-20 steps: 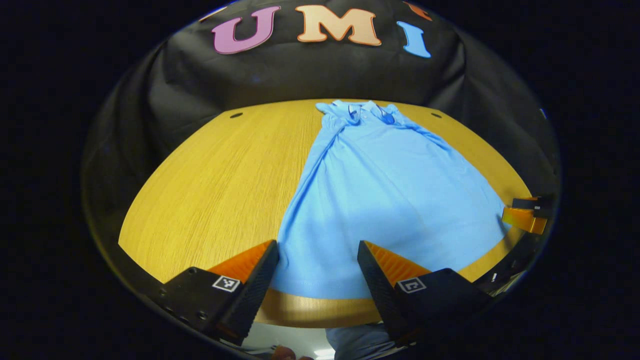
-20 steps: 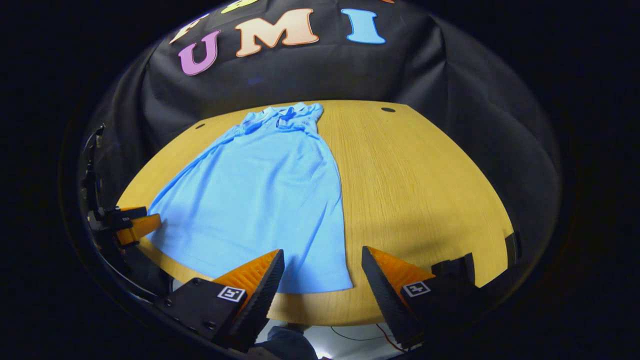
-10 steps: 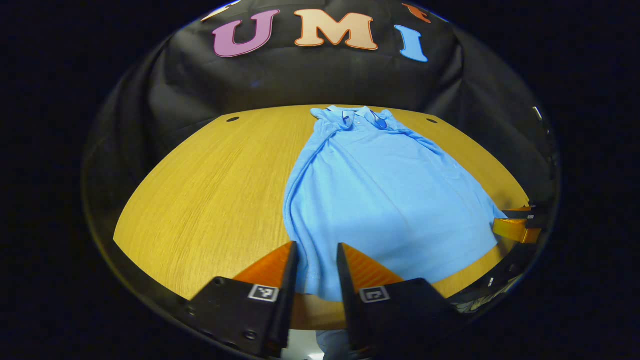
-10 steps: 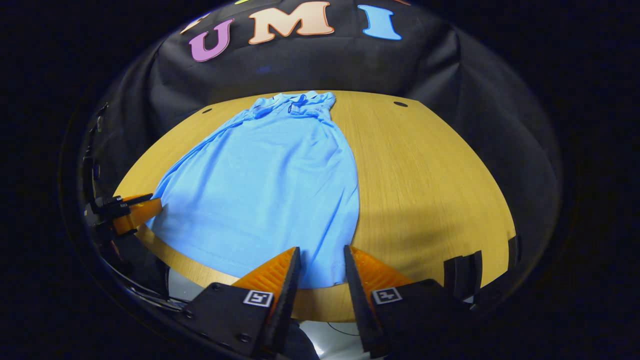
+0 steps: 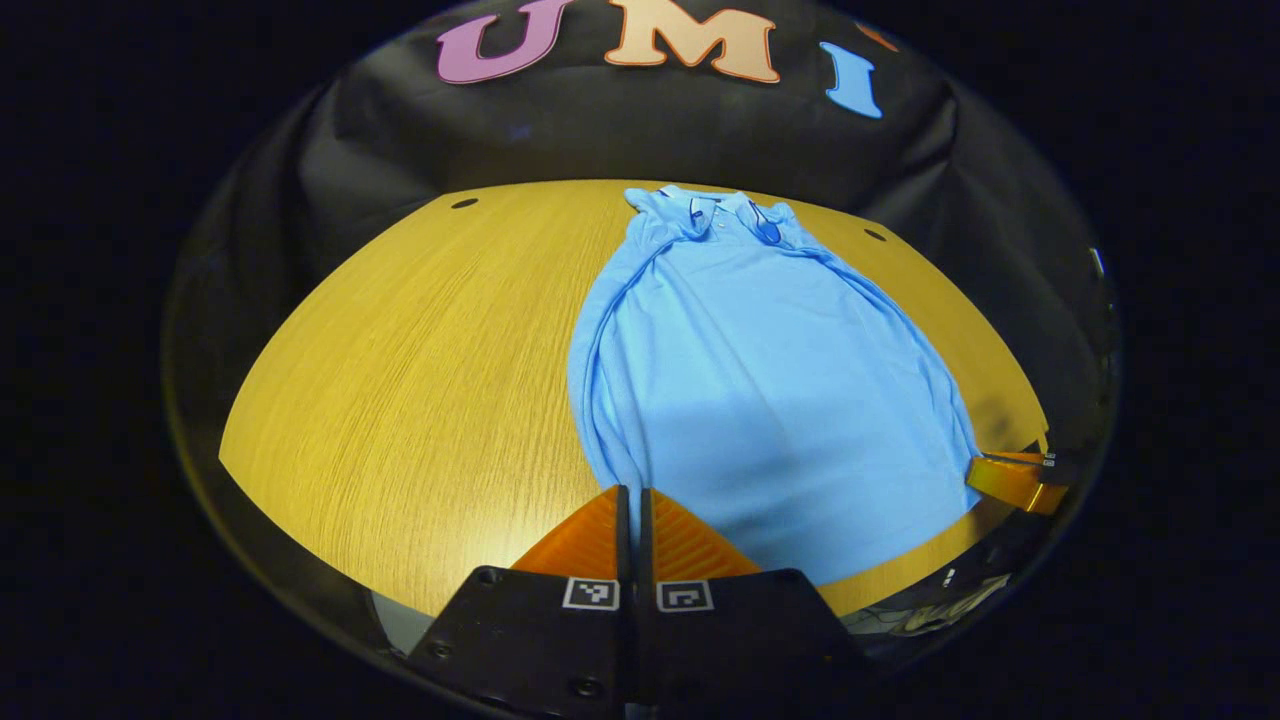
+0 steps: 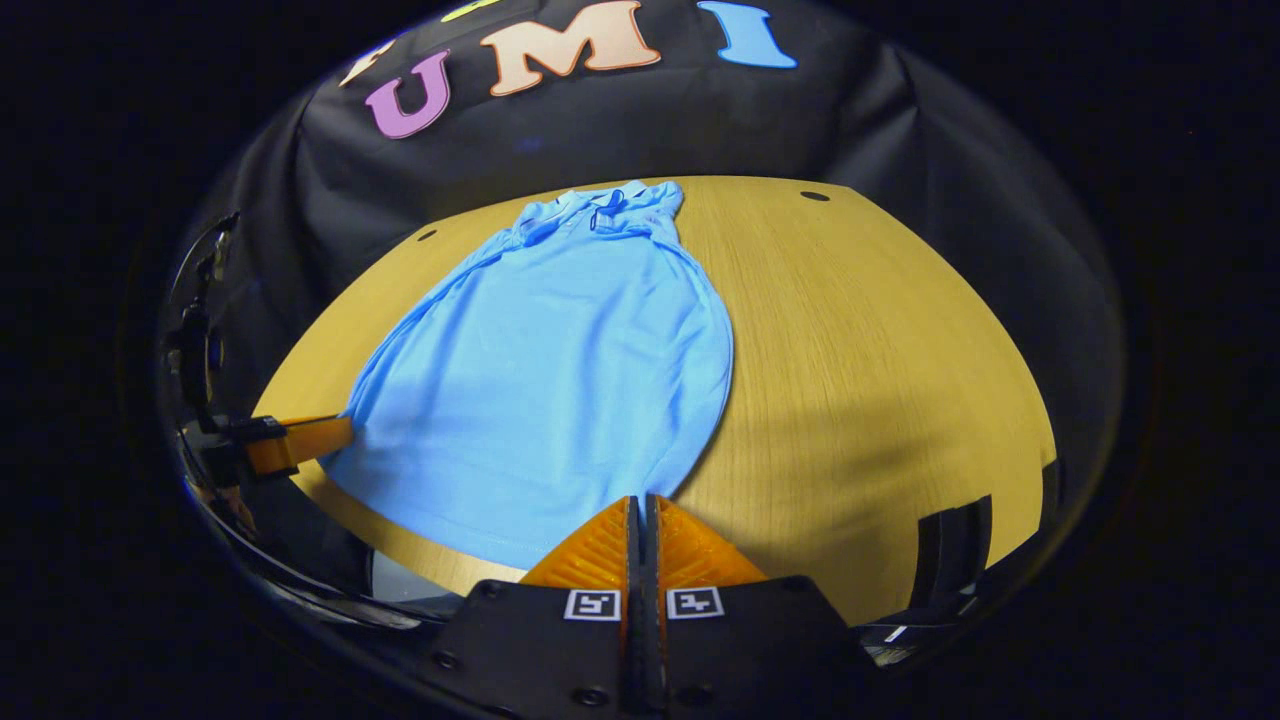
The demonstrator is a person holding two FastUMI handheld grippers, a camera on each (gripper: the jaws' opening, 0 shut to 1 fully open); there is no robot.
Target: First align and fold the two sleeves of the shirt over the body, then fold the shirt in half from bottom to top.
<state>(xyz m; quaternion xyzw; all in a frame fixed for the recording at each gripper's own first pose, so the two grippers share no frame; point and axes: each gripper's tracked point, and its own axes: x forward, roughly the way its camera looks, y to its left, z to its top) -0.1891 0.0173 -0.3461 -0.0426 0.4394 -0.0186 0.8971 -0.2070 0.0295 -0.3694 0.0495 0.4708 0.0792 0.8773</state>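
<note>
The shirt [image 5: 760, 400] lies flat on the wooden table [image 5: 400, 380], collar at the far end by the black cloth wall, sleeves already tucked in over the body, hem at the near edge. The left gripper [image 5: 630, 500] has its fingers pressed together at the hem's left corner; the right gripper [image 6: 641, 505] has its fingers together at the right corner. Each looks clamped on a pinch of the hem, though the cloth between the fingers is hidden, so I judge rather than see that they hold it.

From here the bottom-to-top fold looks ready to start, and the danger is in the lift: if one corner slips out, the hem will sag and the fold will land crooked; if one hand rises faster, the fabric will skew; if the pull drags instead of lifting, the tucked sleeves may slide loose.

The left gripper view shows the shirt's left edge rucked into long ridges up toward the collar, and the right gripper off at the far corner; the right gripper view shows the smoother right edge, bare table beyond it, and the left gripper [image 6: 300, 440] against the opposite corner.
</note>
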